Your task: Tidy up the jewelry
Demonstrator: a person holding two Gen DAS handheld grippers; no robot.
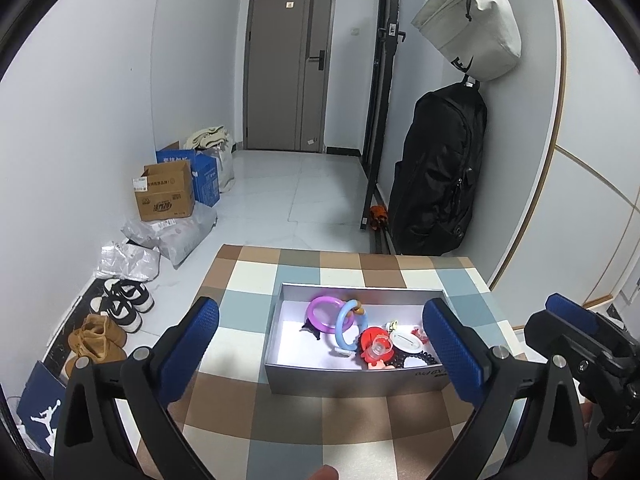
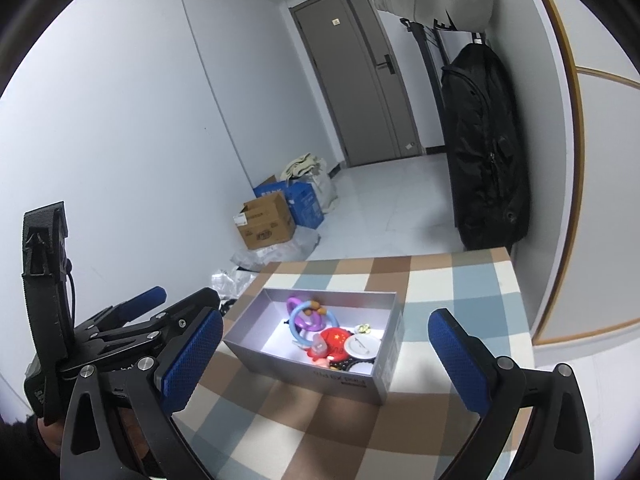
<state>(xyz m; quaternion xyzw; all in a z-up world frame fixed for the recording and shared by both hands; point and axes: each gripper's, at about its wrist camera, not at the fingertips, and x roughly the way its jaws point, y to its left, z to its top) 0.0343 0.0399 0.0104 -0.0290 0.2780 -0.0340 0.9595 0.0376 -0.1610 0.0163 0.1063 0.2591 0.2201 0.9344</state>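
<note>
One grey box [image 1: 352, 380] sits on the checkered table [image 1: 256, 272], well inside its edges. Inside it I count one purple ring [image 1: 320, 314], one blue ring [image 1: 347, 330], one red badge [image 1: 370, 340] and one white disc [image 1: 406, 342]. My left gripper [image 1: 320, 356] and right gripper [image 2: 326, 364] hover spread, holding nothing, with bare cloth between each and the box.

- Checked tablecloth [image 1: 256, 280]: brown, cream, pale blue, grey-blue squares.
- Silver-grey box [image 1: 352, 380], white inside.
- In box at 10 o'clock, purple ring [image 1: 316, 312]; beside it, light blue ring [image 1: 343, 326].
- At 5 o'clock, red badge [image 2: 336, 340] with yellow stars; white disc [image 2: 362, 346].
- Blue textured pads on black left gripper [image 1: 332, 344] and right gripper [image 2: 332, 364].
</note>
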